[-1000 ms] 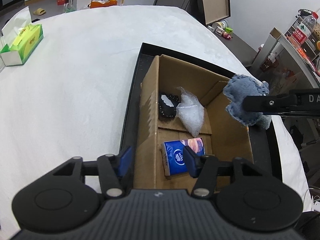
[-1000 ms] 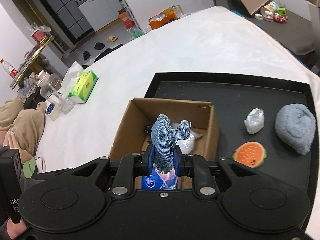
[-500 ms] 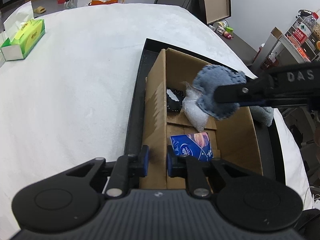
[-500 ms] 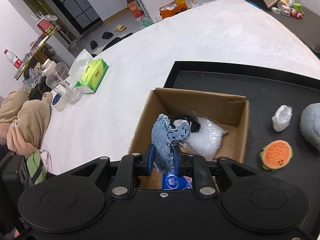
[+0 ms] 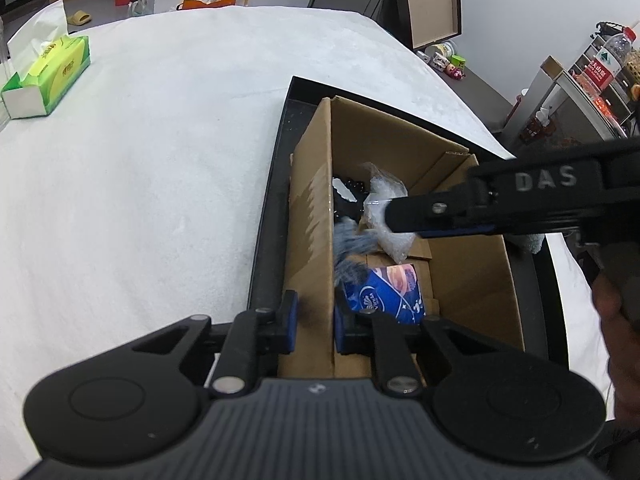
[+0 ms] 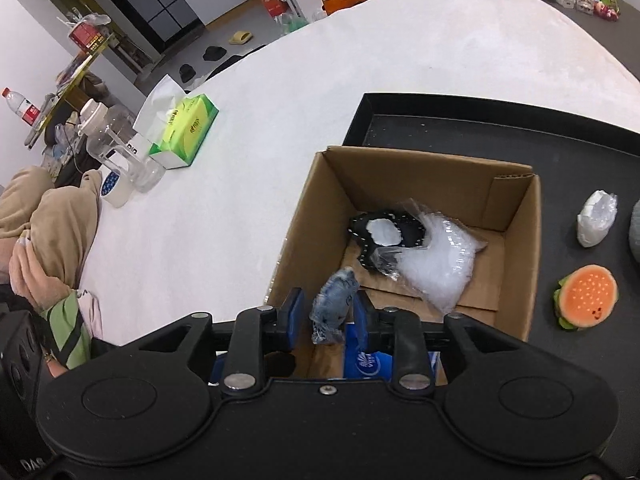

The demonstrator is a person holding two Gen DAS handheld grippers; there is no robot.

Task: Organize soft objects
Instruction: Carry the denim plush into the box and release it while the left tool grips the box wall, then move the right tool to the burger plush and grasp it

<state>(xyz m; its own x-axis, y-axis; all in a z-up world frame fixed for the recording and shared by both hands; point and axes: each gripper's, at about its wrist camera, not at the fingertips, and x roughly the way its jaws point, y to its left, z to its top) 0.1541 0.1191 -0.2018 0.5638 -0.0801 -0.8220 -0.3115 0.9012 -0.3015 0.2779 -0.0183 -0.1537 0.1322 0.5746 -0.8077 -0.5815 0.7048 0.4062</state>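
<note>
A cardboard box (image 5: 472, 280) (image 6: 316, 208) stands on a black tray (image 5: 276, 184) (image 6: 440, 128). My left gripper (image 5: 313, 322) is shut on the box's left wall. My right gripper (image 6: 325, 316) is open above the box; it shows as a black arm (image 5: 500, 204) in the left wrist view. The blue denim soft piece (image 6: 334, 304) (image 5: 352, 248) is blurred, loose between the right fingers, falling into the box. Inside lie a blue tissue pack (image 5: 384, 292) (image 6: 368, 360), a clear plastic bag (image 6: 436, 264) (image 5: 384, 216) and a black-and-white soft piece (image 6: 384, 236).
On the tray right of the box are a small burger toy (image 6: 586, 296), a white wrapped wad (image 6: 596, 224) and the edge of a grey plush (image 6: 634, 232). A green tissue box (image 5: 48, 76) (image 6: 186, 132) and clear jars (image 6: 116, 148) stand on the white table.
My right gripper opened and let go of the denim piece, which drops into the box. My left gripper stays clamped on the box wall.
</note>
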